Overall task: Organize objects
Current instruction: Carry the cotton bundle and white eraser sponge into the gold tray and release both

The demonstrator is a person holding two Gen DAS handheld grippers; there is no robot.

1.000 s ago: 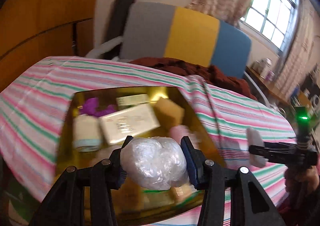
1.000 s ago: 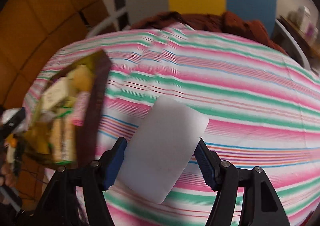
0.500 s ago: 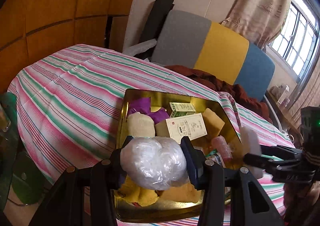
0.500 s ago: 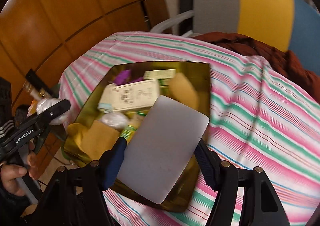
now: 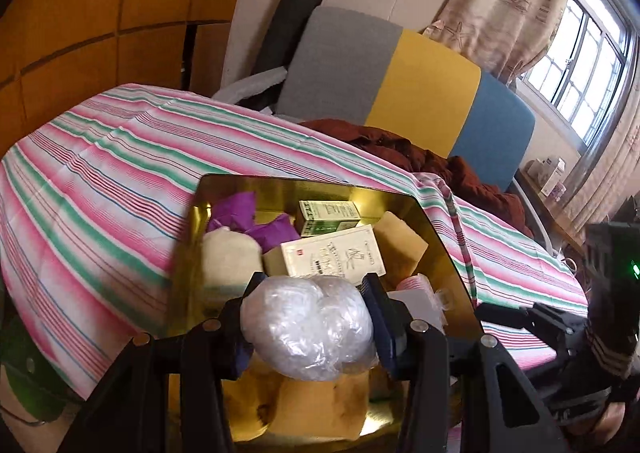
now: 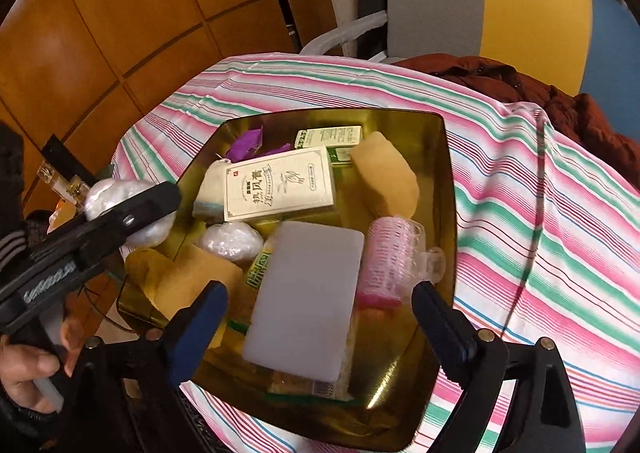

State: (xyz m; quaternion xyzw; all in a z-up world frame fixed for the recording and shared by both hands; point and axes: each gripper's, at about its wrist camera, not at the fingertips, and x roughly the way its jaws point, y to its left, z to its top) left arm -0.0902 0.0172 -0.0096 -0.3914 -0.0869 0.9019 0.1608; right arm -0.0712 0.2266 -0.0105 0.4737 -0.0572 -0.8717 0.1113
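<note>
A gold tray [image 6: 448, 189] on the striped tablecloth holds several items: a cream box [image 6: 280, 181], a green box [image 6: 328, 137], a yellow sponge [image 6: 384, 177] and a pink hair roller [image 6: 390, 261]. A white block [image 6: 308, 301] lies flat on top of them at the near side. My right gripper [image 6: 318, 289] hangs open just above that block, its blue pads apart on either side and not touching it. My left gripper [image 5: 312, 281] is shut on a crumpled clear plastic bag [image 5: 308, 329] over the tray's near edge. In the right wrist view the bag [image 6: 116, 191] sits at the tray's left rim.
A second wrapped plastic ball [image 6: 230, 241] and purple wrappers [image 6: 244, 145] also lie in the tray. Behind the table stands a grey, yellow and blue chair back [image 5: 400, 85] with a brown garment [image 5: 400, 157]. Wooden panels [image 6: 120, 13] rise at the left. A hand [image 6: 28, 373] holds the left gripper.
My right gripper carried the white block over the tray, opened and let it go; the block now rests in the tray. My left gripper keeps the plastic bag and hovers at the tray's near edge.
</note>
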